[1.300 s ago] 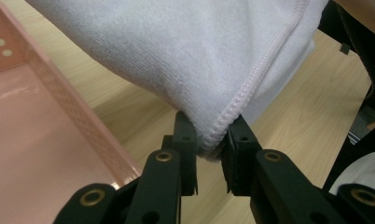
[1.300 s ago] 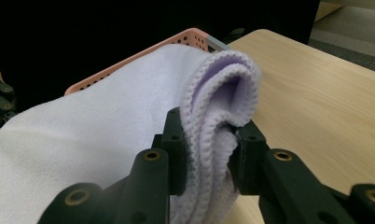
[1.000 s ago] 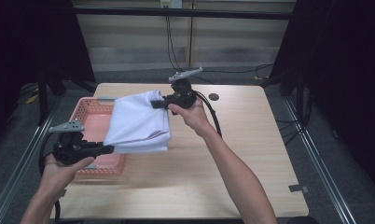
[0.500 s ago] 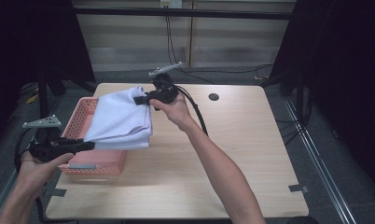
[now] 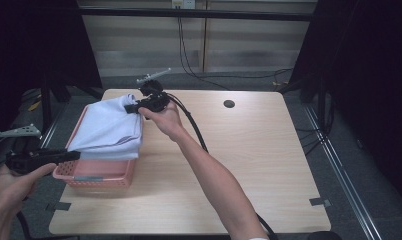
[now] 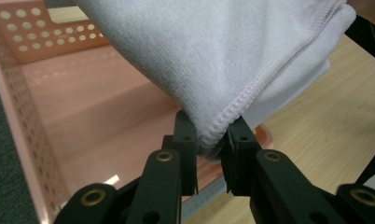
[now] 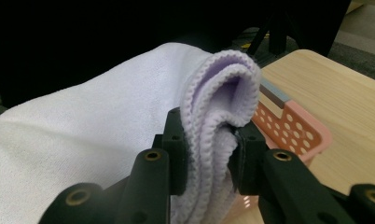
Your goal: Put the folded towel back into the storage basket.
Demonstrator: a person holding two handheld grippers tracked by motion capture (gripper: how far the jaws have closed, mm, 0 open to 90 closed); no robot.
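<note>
Hanging between the two grippers, the folded white towel point(image 5: 109, 127) is stretched over the pink basket point(image 5: 96, 172), which stands at the left edge of the wooden table point(image 5: 249, 160). The towel's lower folds sag toward the basket's near rim, while its far end is lifted higher. Seen from the left gripper view, a stitched corner of the towel point(image 6: 251, 51) is pinched between the two black jaws, with the perforated basket point(image 6: 73, 107) beneath it and bare tabletop to the right. The left gripper point(image 5: 74, 155) sits low at the basket's near left corner, just off the table edge, its jaws drawn narrow on that corner, and the person's left hand point(image 5: 11, 182) wraps its handle. The right gripper point(image 5: 131, 106) holds the far end above the basket's back rim; in the right gripper view its jaws clamp a thick bundled fold of towel point(image 7: 213, 126), the basket's holed wall point(image 7: 288, 126) showing just past it. The right hand point(image 5: 164, 117) and forearm reach diagonally across the table, a black cable point(image 5: 194, 132) trailing along the arm. A small dark round hole point(image 5: 229, 104) marks the table's far side, well apart from the towel.
</note>
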